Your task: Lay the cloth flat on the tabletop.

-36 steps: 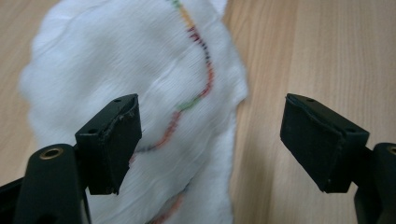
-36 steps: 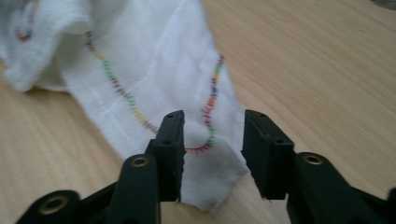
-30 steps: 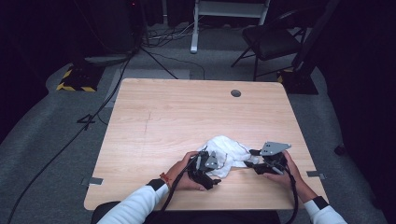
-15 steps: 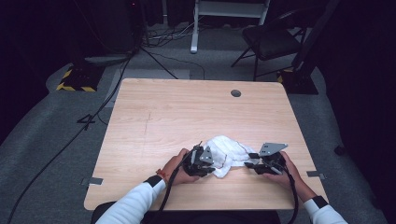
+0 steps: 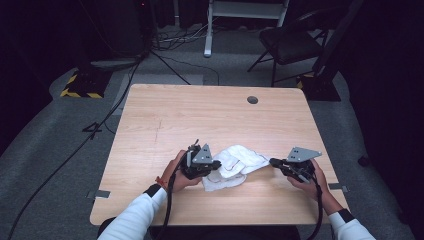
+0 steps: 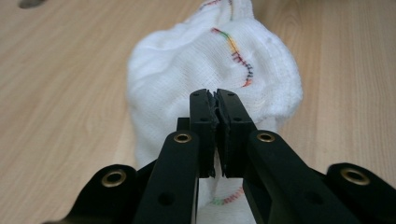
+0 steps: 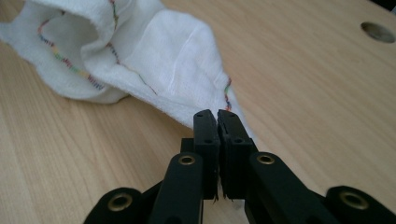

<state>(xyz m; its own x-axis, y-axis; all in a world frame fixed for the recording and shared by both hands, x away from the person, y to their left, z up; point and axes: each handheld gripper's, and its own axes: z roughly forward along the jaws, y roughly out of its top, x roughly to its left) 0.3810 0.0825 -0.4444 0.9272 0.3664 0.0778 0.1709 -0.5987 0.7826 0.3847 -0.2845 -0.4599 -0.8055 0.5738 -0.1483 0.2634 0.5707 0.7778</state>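
Cloth (image 5: 235,166) pinched between left tongs (image 5: 216,164) and right tongs (image 5: 273,161).

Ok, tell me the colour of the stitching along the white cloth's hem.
Multicoloured: red, yellow, green and blue along the white cloth's hem, clearest in the left gripper view.

Woven white cloth (image 6: 196,60); matt wooden table (image 5: 200,115).

- Table (image 5: 165,120): light wood, with a round hole (image 5: 252,100) near its far right corner.
- Cloth (image 5: 235,165): white, crumpled, lying near the near edge, right of centre.
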